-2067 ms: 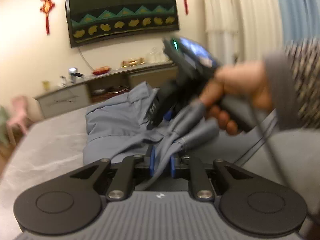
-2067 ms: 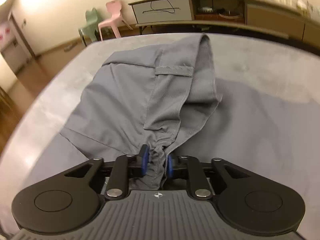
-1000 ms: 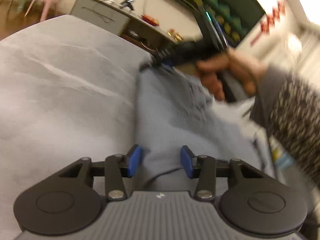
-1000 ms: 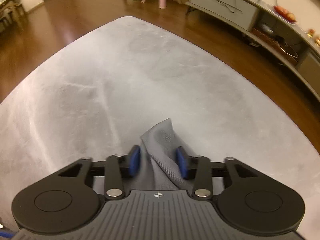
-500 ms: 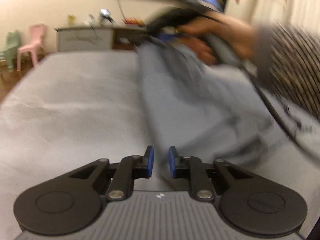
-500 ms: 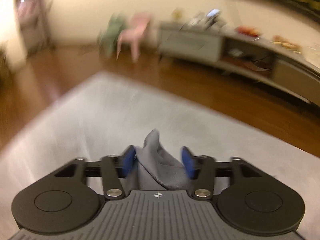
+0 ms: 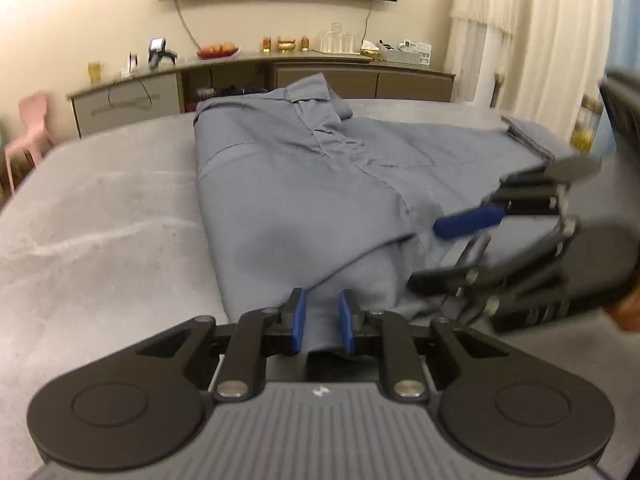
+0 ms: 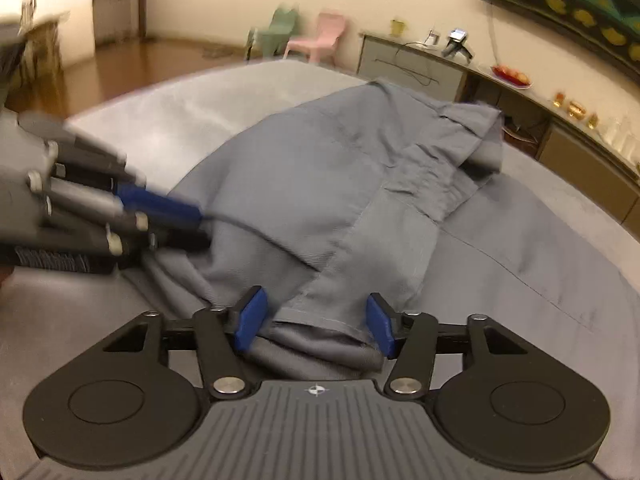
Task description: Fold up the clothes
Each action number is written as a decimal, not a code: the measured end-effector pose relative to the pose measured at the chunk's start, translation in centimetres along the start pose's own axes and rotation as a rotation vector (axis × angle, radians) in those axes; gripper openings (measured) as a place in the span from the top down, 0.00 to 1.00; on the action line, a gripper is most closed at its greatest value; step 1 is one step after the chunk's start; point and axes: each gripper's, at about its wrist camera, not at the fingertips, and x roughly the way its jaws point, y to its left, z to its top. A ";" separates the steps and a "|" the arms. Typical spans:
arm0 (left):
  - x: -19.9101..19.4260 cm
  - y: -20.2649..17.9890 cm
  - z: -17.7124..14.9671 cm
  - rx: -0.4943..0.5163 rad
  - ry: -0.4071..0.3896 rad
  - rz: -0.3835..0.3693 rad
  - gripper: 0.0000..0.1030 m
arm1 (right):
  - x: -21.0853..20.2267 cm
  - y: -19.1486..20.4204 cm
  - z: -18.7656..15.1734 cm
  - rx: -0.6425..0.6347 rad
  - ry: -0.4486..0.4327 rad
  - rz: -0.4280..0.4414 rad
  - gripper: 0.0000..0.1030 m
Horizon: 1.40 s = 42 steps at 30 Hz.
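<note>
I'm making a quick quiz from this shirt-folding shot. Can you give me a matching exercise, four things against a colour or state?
Things:
1. shirt
2. left claw
3. right claw
4. small chair

Colour or state:
A. pink
B. wide open, cloth lying between the pads
C. grey-blue, spread on the grey surface
D. pads close together with a fold of cloth between them

Pairs: 1-C, 2-D, 3-B, 4-A
</note>
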 end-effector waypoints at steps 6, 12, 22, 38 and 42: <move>-1.3 -1.7 0.6 0.027 -0.008 0.012 0.82 | -2.2 -3.3 4.0 0.140 -0.013 0.114 0.40; -0.5 -2.5 0.7 0.068 0.000 0.011 0.83 | -1.3 -10.4 10.8 0.248 -0.234 -0.058 0.01; -0.6 -1.6 0.4 0.047 -0.035 -0.025 0.81 | 12.6 -19.3 13.8 0.521 -0.089 0.061 0.73; -0.1 -2.5 1.1 0.067 -0.069 0.006 0.83 | 10.9 -21.4 6.9 0.924 -0.030 0.052 0.60; -0.8 -2.9 1.4 0.084 -0.102 0.016 0.80 | 7.2 -19.9 8.9 0.713 -0.050 -0.084 0.14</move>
